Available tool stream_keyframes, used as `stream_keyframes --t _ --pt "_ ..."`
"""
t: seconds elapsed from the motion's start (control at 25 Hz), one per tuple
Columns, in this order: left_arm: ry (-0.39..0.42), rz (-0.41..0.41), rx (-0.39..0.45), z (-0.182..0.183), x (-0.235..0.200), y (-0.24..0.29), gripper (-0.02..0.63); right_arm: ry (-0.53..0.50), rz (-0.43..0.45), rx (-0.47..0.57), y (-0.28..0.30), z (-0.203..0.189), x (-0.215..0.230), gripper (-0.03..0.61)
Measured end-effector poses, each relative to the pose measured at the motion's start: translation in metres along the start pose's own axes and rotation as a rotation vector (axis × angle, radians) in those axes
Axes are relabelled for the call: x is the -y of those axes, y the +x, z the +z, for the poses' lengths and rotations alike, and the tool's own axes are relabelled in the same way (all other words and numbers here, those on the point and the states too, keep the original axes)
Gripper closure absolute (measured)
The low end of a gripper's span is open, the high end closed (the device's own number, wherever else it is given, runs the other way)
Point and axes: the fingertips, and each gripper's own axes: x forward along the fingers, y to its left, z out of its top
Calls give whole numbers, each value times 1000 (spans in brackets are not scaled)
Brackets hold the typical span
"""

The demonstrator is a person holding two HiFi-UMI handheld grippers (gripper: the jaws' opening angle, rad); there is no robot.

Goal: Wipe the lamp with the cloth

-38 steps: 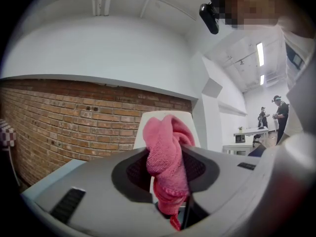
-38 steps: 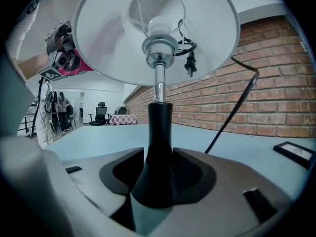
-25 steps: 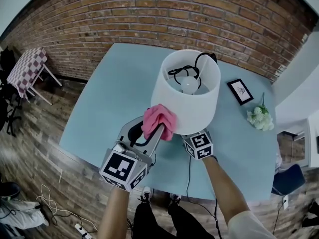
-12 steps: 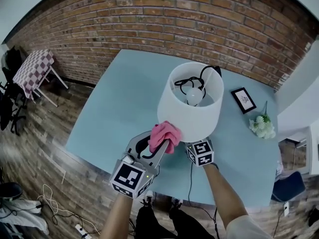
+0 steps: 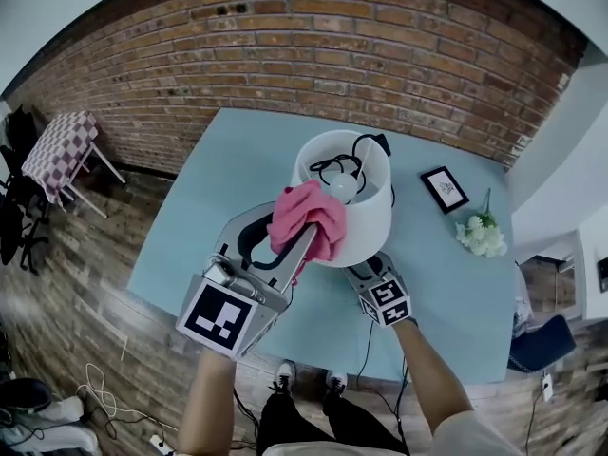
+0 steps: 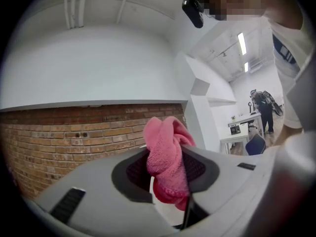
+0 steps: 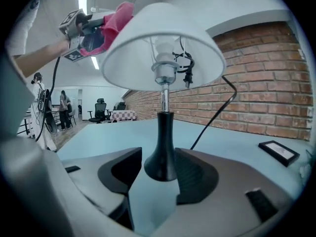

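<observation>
Lamp (image 7: 163, 58) upright; right hand-held gripper (image 7: 158, 161) clamps its base (image 7: 162, 144), left hand-held gripper (image 6: 168, 158) pinches cloth (image 6: 164, 135).

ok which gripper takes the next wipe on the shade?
Left gripper: jaws shut on the pink cloth, up at the lampshade rim. Right gripper is low, jaws on the lamp base, no cloth.

lamp (image 5: 366, 221) on table (image 5: 218, 198), frame (image 5: 444, 189) right of lamp

Small black picture frame (image 5: 444, 189) near white flowers (image 5: 480, 237) on light-blue table (image 5: 218, 207), brick wall (image 5: 313, 55) behind
</observation>
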Motion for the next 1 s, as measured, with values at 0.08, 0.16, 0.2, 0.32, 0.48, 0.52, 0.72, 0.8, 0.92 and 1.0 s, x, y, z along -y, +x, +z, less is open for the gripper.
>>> stream_keyframes --t 0.08,0.16,0.2,0.32,0.48,0.52,0.72,0.8,0.92,1.0 --pt "28 -8 16 4 2 9 469 17 -15 11 -13 1 1 383" --pt "7 -10 -27 -4 8 14 468 27 -30 24 -25 4 1 383" --pt "0 -9 -43 -9 11 15 468 25 -36 33 -30 7 1 383" --pt "31 -19 -61 -18 20 17 468 20 -51 76 -45 16 -2 383" --pt "72 -43 -84 -34 29 19 468 37 -62 127 -58 29 -7 383" --pt "71 -46 -99 -41 32 20 468 37 -63 135 -60 32 -9 383" --pt "32 -72 -157 -71 46 19 468 47 -55 145 -62 42 -19 383" --pt "23 -81 -175 -80 50 20 468 44 -55 147 -61 46 -21 382" --pt "19 -97 -198 -90 55 22 468 47 -58 163 -60 56 -21 382" --pt "8 -102 -211 -96 56 21 468 50 -57 174 -60 62 -22 382"
